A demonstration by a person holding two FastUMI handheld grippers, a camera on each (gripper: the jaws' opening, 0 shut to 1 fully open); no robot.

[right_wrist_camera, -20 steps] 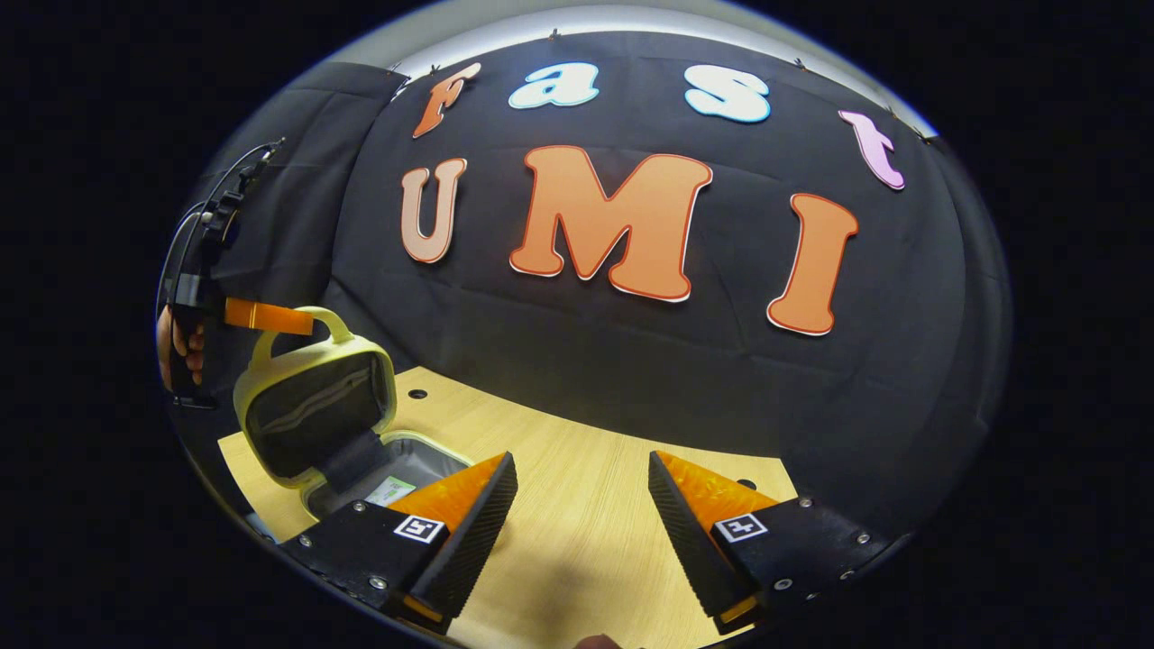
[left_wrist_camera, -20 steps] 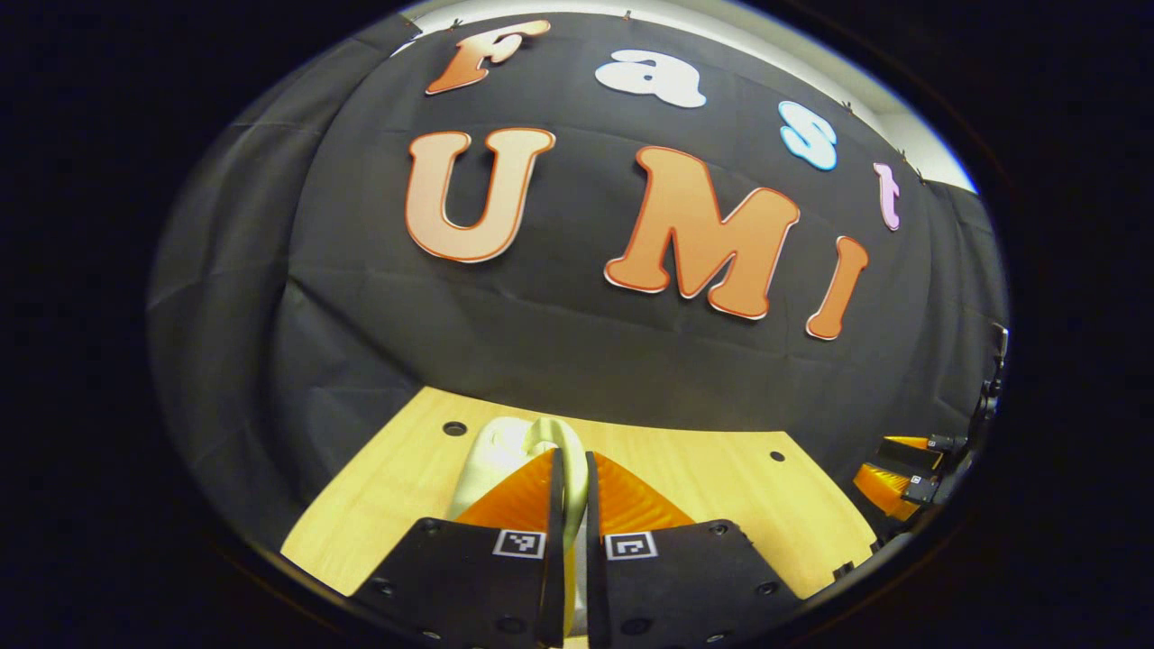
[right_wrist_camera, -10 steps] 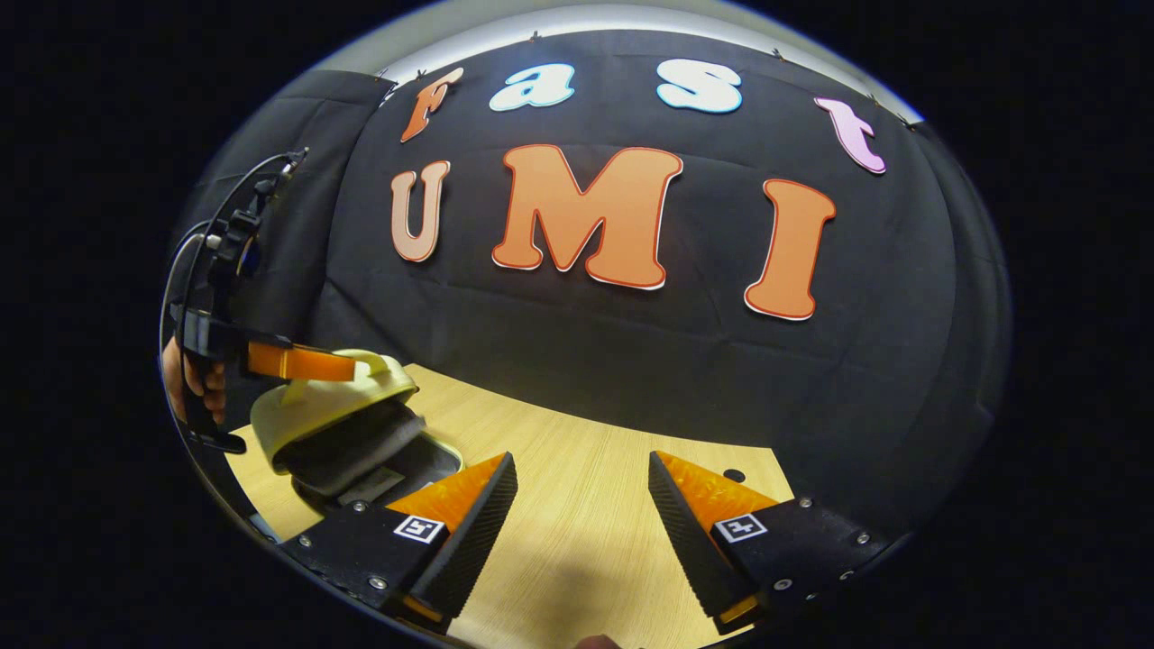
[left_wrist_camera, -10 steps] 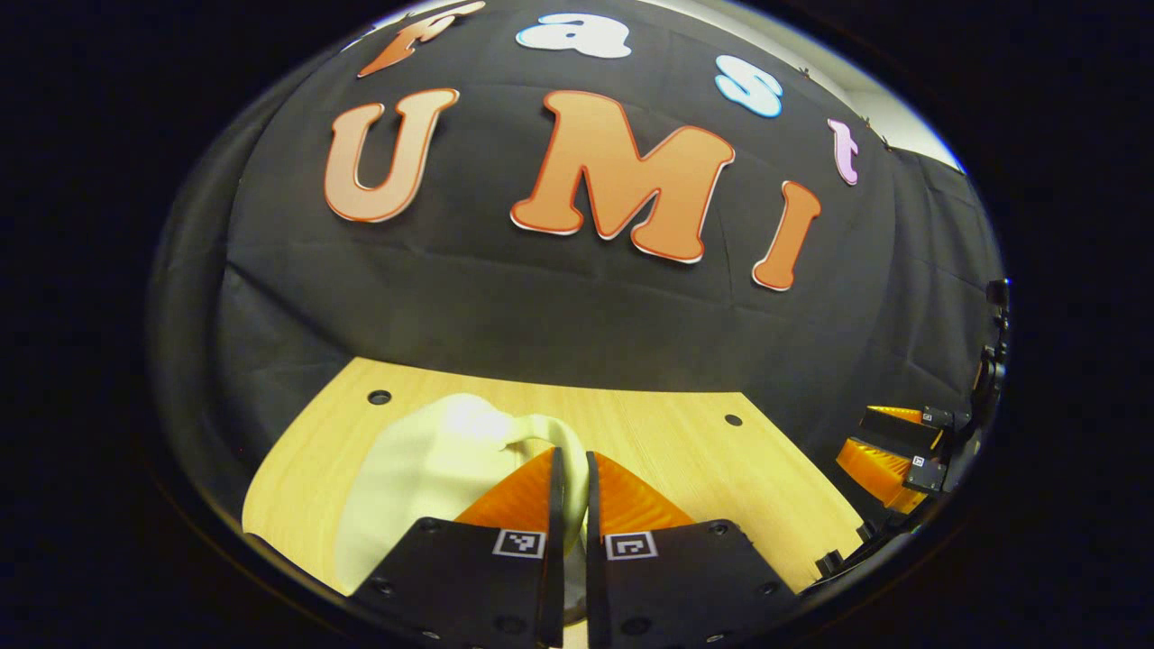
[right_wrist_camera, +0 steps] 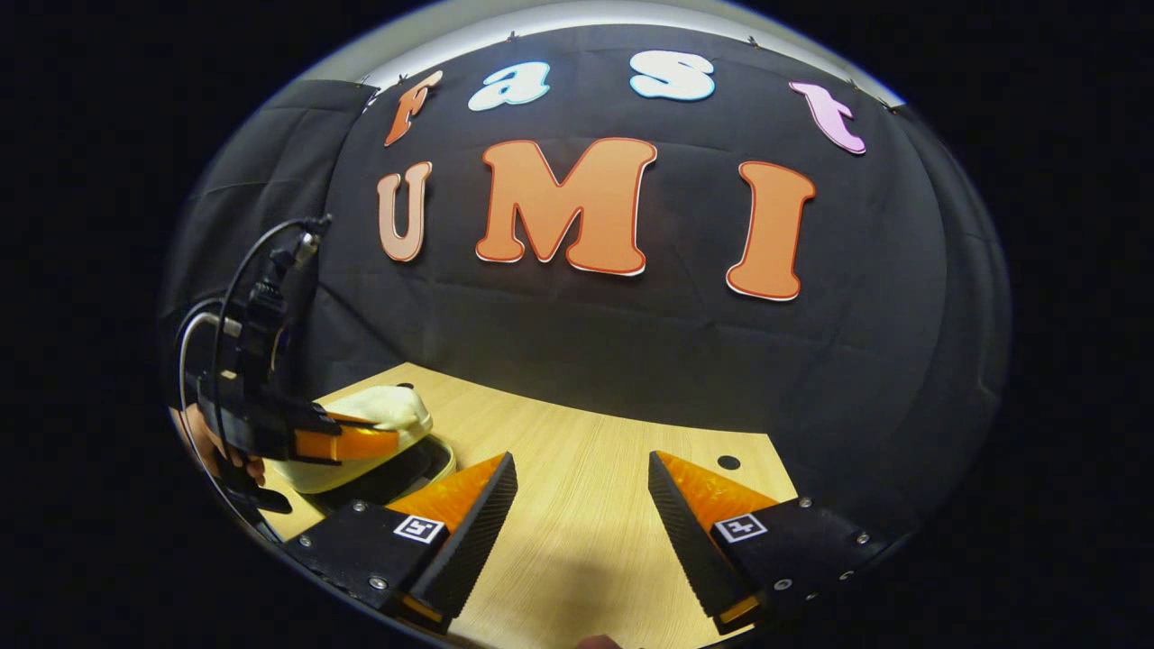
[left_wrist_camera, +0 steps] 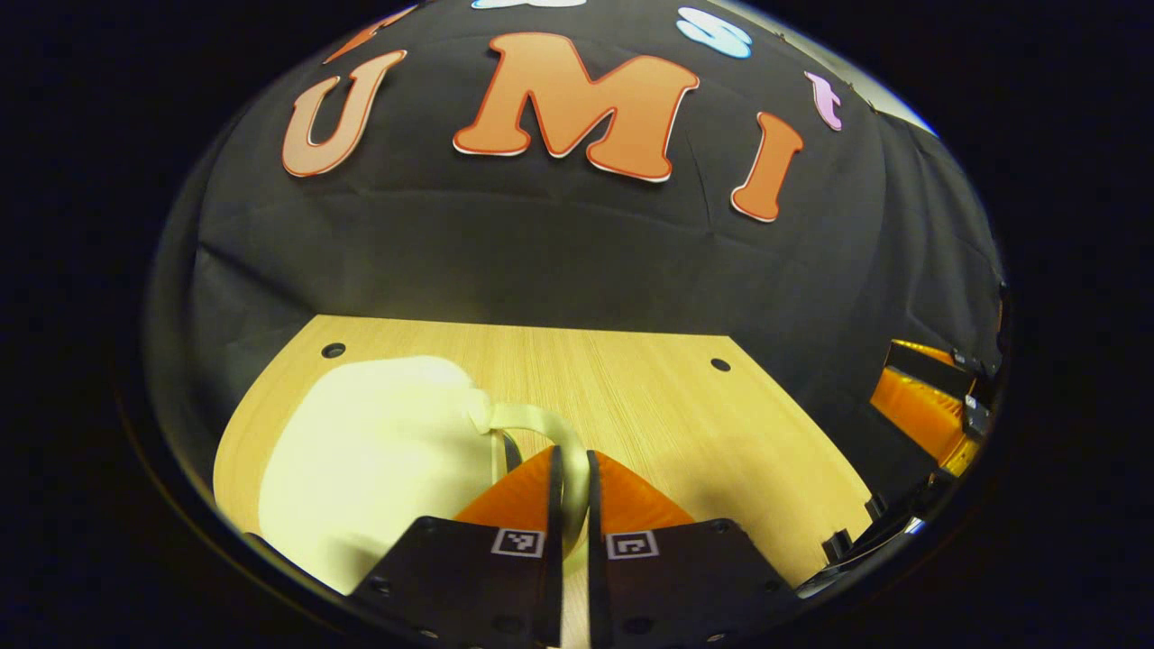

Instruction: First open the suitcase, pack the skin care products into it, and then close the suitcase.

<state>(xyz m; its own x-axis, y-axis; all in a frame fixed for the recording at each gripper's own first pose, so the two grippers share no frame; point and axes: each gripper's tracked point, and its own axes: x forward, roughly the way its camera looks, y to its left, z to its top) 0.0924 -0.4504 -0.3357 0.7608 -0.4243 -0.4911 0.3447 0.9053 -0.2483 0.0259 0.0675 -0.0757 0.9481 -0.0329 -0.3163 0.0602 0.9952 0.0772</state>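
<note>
- One pale yellow suitcase [left_wrist_camera: 370, 460] is seen lying on the wooden table [left_wrist_camera: 649, 406], its lid lowered almost onto the base, with a narrow gap visible in the right gripper view [right_wrist_camera: 361, 437].
- Its one handle [left_wrist_camera: 541, 428] is pinched between the closed fingers of the left gripper [left_wrist_camera: 570, 469].
- The right gripper [right_wrist_camera: 581, 505] is held spread apart over bare table, with nothing between its two fingers.
- Two round holes are counted in the tabletop.
</note>
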